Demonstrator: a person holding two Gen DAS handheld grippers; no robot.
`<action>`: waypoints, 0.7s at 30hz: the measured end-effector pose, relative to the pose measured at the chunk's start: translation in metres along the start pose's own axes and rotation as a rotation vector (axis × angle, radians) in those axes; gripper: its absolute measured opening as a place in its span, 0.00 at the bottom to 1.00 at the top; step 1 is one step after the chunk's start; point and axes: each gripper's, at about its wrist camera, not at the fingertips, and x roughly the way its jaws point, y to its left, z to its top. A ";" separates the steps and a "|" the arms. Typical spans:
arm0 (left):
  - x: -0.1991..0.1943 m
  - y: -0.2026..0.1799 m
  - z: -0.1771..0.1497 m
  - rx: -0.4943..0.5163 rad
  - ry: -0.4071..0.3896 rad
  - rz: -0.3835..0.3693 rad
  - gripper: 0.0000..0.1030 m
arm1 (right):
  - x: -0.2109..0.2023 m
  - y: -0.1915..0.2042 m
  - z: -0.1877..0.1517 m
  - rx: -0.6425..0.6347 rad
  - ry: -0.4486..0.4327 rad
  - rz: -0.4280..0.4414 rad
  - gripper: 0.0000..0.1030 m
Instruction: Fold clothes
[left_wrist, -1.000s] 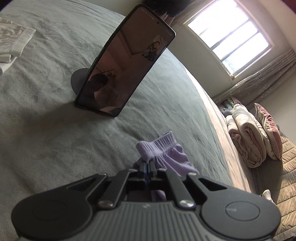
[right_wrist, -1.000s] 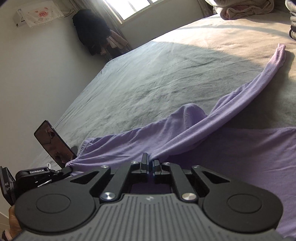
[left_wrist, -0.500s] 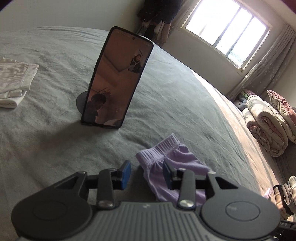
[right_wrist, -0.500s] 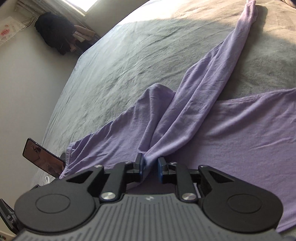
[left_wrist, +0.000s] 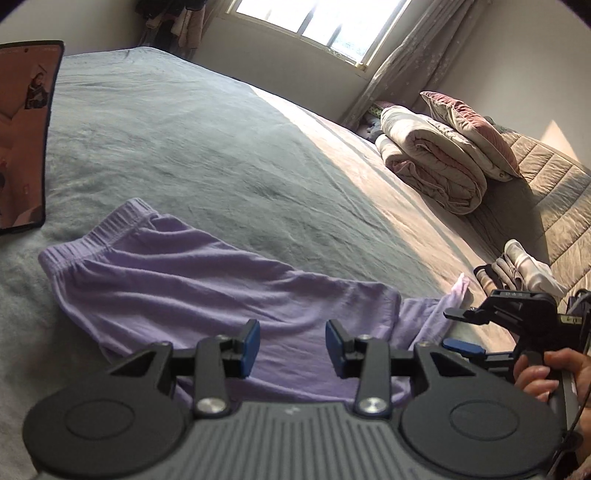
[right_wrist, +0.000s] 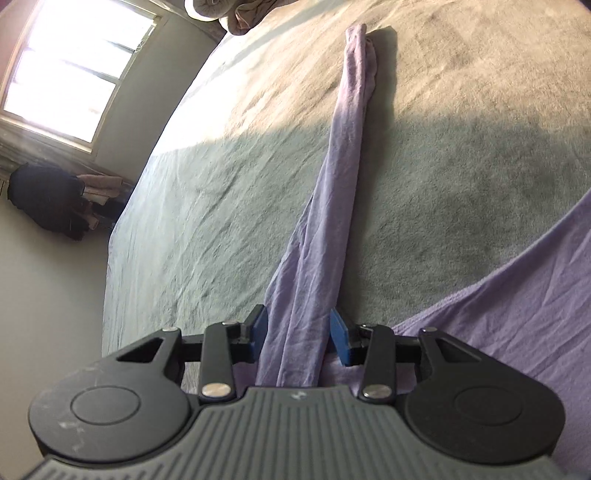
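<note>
One phone (left_wrist: 24, 136) far left, one rolled quilt (left_wrist: 432, 166) far right; one purple garment (left_wrist: 207, 284) (both grippers' fingers spread).

Hardly any legible text in either view

In the left wrist view, small pale characters stood on the top of the right tool (left_wrist: 463, 332) at the right edge of the frame, too small to read. A small pale mark sat on the grey ribbed housing at the bottom of each frame, not readable as letters.
</note>
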 end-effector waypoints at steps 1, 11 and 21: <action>0.005 -0.007 -0.003 0.024 0.012 -0.020 0.39 | 0.004 -0.003 0.004 0.028 -0.001 0.004 0.41; 0.047 -0.058 -0.023 0.194 0.103 -0.130 0.39 | 0.038 -0.022 0.028 0.204 -0.001 0.143 0.41; 0.058 -0.078 -0.035 0.311 0.097 -0.077 0.36 | 0.060 -0.024 0.038 0.124 -0.049 0.236 0.15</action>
